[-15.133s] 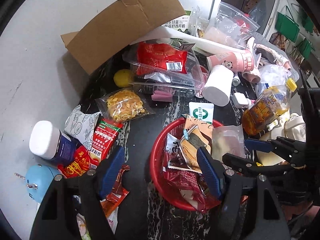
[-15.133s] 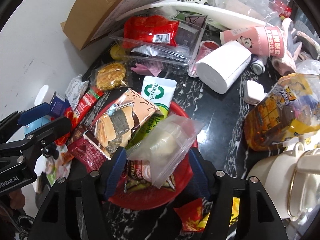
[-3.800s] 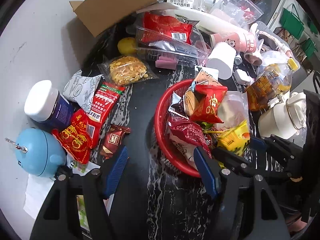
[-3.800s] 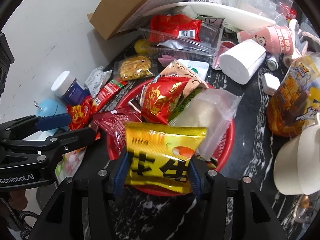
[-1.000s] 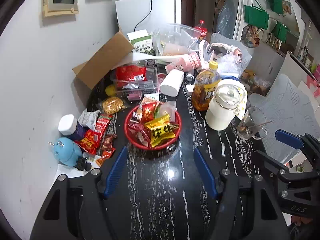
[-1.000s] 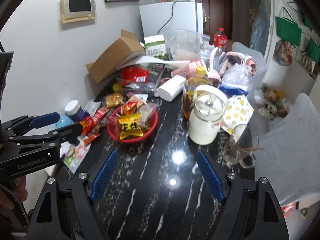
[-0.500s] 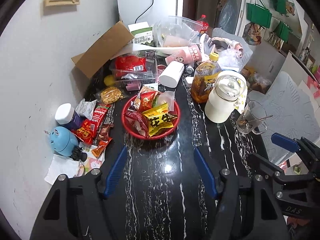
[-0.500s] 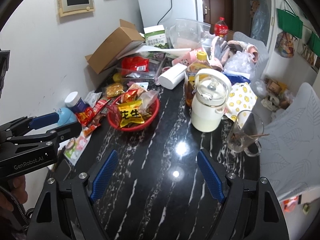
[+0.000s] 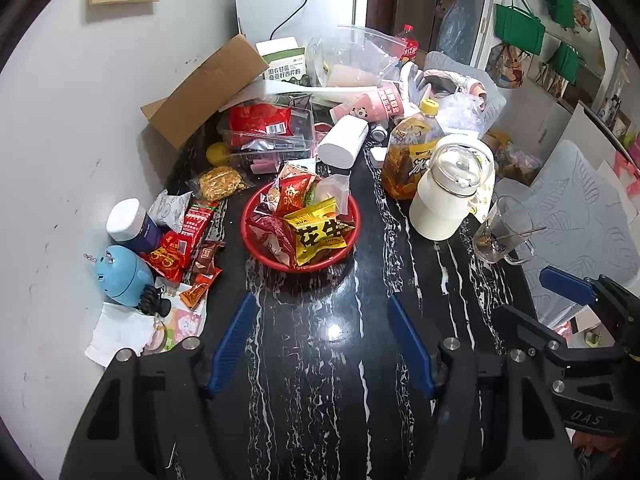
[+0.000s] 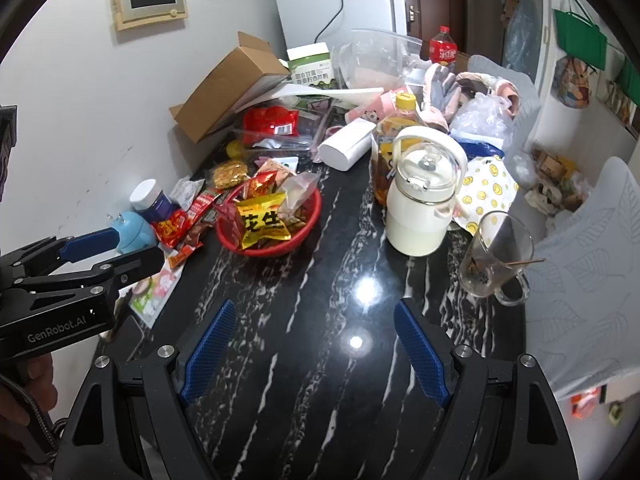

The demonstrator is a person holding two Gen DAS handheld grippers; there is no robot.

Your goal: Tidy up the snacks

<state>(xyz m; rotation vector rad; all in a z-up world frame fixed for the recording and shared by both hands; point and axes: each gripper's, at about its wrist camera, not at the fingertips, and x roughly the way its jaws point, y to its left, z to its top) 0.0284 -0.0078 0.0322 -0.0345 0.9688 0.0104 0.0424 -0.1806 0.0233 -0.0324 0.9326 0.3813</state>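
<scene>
A red basket point(image 9: 320, 267) stands mid-table, piled with snack packets; a yellow packet point(image 9: 316, 234) lies on top at the front. Left of the basket, loose snacks lie on the table: red packets point(image 9: 176, 248), a brown packet point(image 9: 206, 254) and a bag of fried noodles point(image 9: 220, 182). My left gripper point(image 9: 320, 304) hangs open and empty, well back from the basket. My right gripper point(image 10: 315, 310) is also open and empty, above bare black marble. The right wrist view shows the basket point(image 10: 272, 252) with its yellow packet point(image 10: 262, 222) ahead to the left.
Right of the basket stand a white jug point(image 9: 448, 196), a tea bottle point(image 9: 408, 156) and a glass mug point(image 9: 502, 232). Behind it lie a clear tray point(image 9: 264, 140), a paper roll point(image 9: 344, 140) and a cardboard box point(image 9: 204, 88). A blue gadget point(image 9: 120, 276) and a jar point(image 9: 132, 224) sit by the wall.
Both grippers have drawn far back from the basket since a few seconds ago. The yellow packet once between the right fingers now lies in the basket. Over the last second, hardly anything shifts.
</scene>
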